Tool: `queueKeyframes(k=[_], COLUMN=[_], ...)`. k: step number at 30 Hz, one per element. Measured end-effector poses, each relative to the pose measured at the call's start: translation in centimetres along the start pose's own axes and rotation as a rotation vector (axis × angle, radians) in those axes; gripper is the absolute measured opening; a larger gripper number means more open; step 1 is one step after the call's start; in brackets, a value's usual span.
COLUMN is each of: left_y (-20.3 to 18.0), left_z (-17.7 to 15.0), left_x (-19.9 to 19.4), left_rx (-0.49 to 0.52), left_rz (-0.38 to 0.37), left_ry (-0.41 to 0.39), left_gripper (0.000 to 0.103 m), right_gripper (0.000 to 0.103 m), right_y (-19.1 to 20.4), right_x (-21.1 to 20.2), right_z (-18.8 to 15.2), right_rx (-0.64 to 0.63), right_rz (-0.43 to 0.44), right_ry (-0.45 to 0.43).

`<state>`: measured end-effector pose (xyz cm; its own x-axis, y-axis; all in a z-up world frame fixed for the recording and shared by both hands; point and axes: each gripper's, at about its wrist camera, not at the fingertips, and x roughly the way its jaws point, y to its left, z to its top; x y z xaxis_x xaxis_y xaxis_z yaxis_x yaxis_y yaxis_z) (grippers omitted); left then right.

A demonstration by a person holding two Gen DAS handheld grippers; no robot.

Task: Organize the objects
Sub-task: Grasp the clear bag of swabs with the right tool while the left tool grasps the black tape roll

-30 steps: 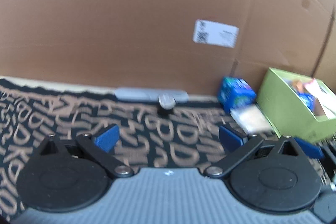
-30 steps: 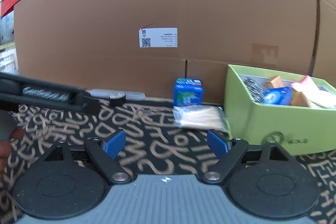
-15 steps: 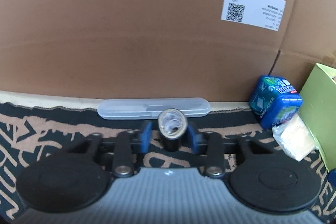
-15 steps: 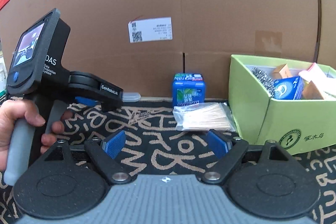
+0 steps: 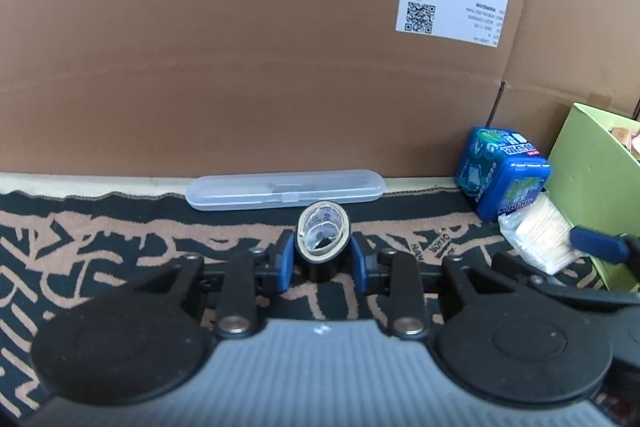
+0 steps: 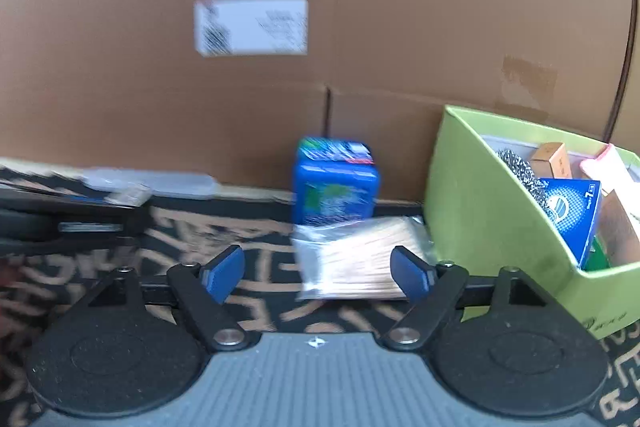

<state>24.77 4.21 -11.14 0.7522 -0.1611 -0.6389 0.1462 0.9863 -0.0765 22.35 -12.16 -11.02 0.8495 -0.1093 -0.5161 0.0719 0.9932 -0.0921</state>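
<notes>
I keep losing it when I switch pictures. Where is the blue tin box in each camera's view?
Left wrist view: the blue tin box stands at the right, against the cardboard wall, beside the green box.
Right wrist view: the tin stands near the middle, blurred, behind the bag of sticks.
Shared landmark: the white label on the cardboard.

Left gripper [image 5: 322, 261] clamped; right gripper [image 6: 318, 273] wide, jaws closing.

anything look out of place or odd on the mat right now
Nothing is spilled or broken. The bag of sticks lies loose on the mat, leaning against the blue tin beside the green box. The clear case lies flat along the cardboard wall.
</notes>
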Motion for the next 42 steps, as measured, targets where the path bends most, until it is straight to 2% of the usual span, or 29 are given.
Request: queueKeyframes(k=[1,3,4,5,6,7,8,10,16,19,23,26,27,28,29,30,31,32,33,35,37,38,39,41,42], left_y=[0.0,0.0,-0.1,-0.4,-0.7,-0.7,-0.8,-0.7,0.0,0.0,0.4,-0.2,-0.3,-0.3,-0.6,-0.7,-1.0,-1.2,-1.3,-1.3,-1.2,-1.3,-1.3,-1.4,-1.5], left_z=[0.1,0.1,0.1,0.1,0.0,-0.1,-0.1,-0.1,-0.4,-1.6,-3.3,-4.9,-5.2,-5.4,-5.5,-5.4,-5.4,-5.4,-5.5,-5.5,-5.4,-5.3,-5.2,-5.0,-5.0], left_x=[0.0,0.1,0.1,0.3,0.3,0.3,0.2,0.2,-1.1,-2.6,-5.3,-7.3,-7.7,-7.9,-7.9,-8.0,-8.0,-8.1,-8.0,-7.9,-7.3,-7.1,-6.9,-6.5,-6.5], left_rx=[-0.006,-0.011,-0.006,0.005,0.014,0.018,0.022,0.019,-0.007,-0.01,-0.04,-0.005,-0.003,-0.011,-0.02,-0.03,-0.03,-0.019,-0.012,-0.013,-0.023,-0.025,-0.024,-0.011,-0.007], left_rz=[-0.002,-0.004,-0.001,0.007,0.015,0.019,0.02,0.015,-0.015,-0.023,-0.103,-0.115,-0.113,-0.111,-0.108,-0.102,-0.092,-0.081,-0.07,-0.065,-0.056,-0.053,-0.051,-0.049,-0.052], left_ry=[0.002,0.003,0.001,-0.001,-0.004,-0.005,-0.004,-0.001,0.017,0.023,0.049,0.042,0.035,0.027,0.021,0.012,0.002,0.0,-0.002,-0.005,-0.015,-0.017,-0.016,-0.01,-0.009], left_gripper=[0.029,0.029,0.029,0.029,0.029,0.029,0.029,0.029,0.029,0.029,0.029,0.03,0.032,0.044,0.065,0.072,0.074,0.074,0.073,0.073,0.073,0.07,0.064,0.04,0.039], right_gripper=[0.075,0.066,0.049,0.037,0.032,0.019,0.012,0.006,0.004,0.004,0.004,0.004,0.005,0.008,0.021,0.034,0.067,0.088,0.089,0.089,0.089,0.089,0.088,0.082,0.079], right_y=[-0.2,-1.1,-1.3,-1.5,-1.7,-1.9,-1.9,-1.7,-1.4,-1.5,-2.9,-4.0,-4.5,-4.9,-5.3,-5.7,-5.9,-6.0,-6.0,-5.7,-5.1,-4.7,-4.1,-2.7,-2.3], right_x=[0.6,0.6,0.5,0.5,0.3,0.1,-0.2,-0.7,-3.4,-5.0,-7.4,-8.7,-9.2,-9.6,-9.9,-10.1,-10.0,-9.7,-9.5,-8.9,-8.1,-7.7,-7.3,-6.9,-6.8], right_z=[0.1,0.2,0.2,0.2,0.2,0.1,0.1,-0.1,-0.3,-1.2,-2.9,-4.2,-4.6,-4.8,-4.9,-4.9,-4.8,-4.7,-4.6,-4.2,-3.8,-3.6,-3.4,-3.1,-3.2], right_rx=[0.008,0.048,0.046,0.039,0.037,0.037,0.03,-0.003,-0.032,-0.047,-0.032,0.018,0.05,0.078,0.11,0.146,0.175,0.194,0.204,0.214,0.216,0.202,0.176,0.104,0.073], right_rz=[-0.012,0.003,-0.001,-0.01,0.007,0.037,0.057,0.092,0.262,0.312,0.371,0.361,0.347,0.336,0.323,0.307,0.293,0.281,0.265,0.257,0.285,0.285,0.272,0.24,0.227], right_ry=[0.033,0.028,0.038,0.035,0.026,0.018,0.015,0.014,0.048,0.054,0.047,0.037,0.032,0.025,0.021,0.019,0.018,0.013,0.01,0.025,0.041,0.054,0.066,0.074,0.072])
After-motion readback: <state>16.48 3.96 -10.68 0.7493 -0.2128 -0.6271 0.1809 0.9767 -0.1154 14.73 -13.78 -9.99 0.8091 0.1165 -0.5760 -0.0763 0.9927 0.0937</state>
